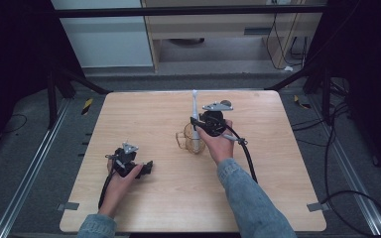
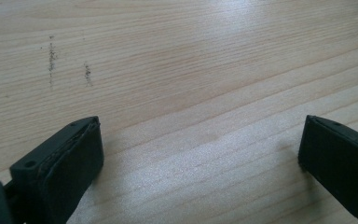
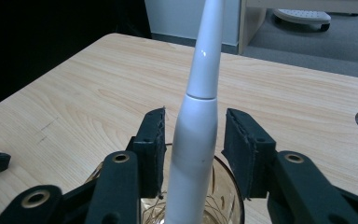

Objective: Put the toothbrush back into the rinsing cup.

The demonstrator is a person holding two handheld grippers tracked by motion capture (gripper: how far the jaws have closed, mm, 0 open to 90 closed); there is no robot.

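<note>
Toothbrush point(image 1: 194, 110) — white electric type, stands upright in a clear amber glass mug point(image 1: 191, 140) a little right of the table's centre.

High view: table point(image 1: 144, 198) is a light wood-grain board with a metal strip along the far edge, sitting on a dark frame with rails on both sides. Grey carpet floor, cables trailing at right, yellow-black tape marks by both far corners. Behind: a pale cabinet panel and a wooden desk base. Right gripper point(image 1: 198, 124) sits at the mug's top, around the toothbrush body, a hand in a denim sleeve behind it, cable looping back over the board. Left gripper point(image 1: 146, 167) rests low on the near-left part of the board, well apart from the mug.

Left gripper view: bare wood grain, a few dark scuff marks point(image 2: 51, 56) at upper left. Jaws wide apart with just the board showing between them.

Right gripper view: toothbrush point(image 3: 198, 121) rises between the two pads out of the mug point(image 3: 223, 205). Narrow gaps show on both sides of the handle — pads point(image 3: 151, 144) not pressing, jaws part open, grip released. Mug rim sits just below the jaws, thin wire-like strands visible inside the glass. Beyond the far table edge: grey floor, a white panel, a wooden furniture leg, a round grey base. Black backdrop at left.
</note>
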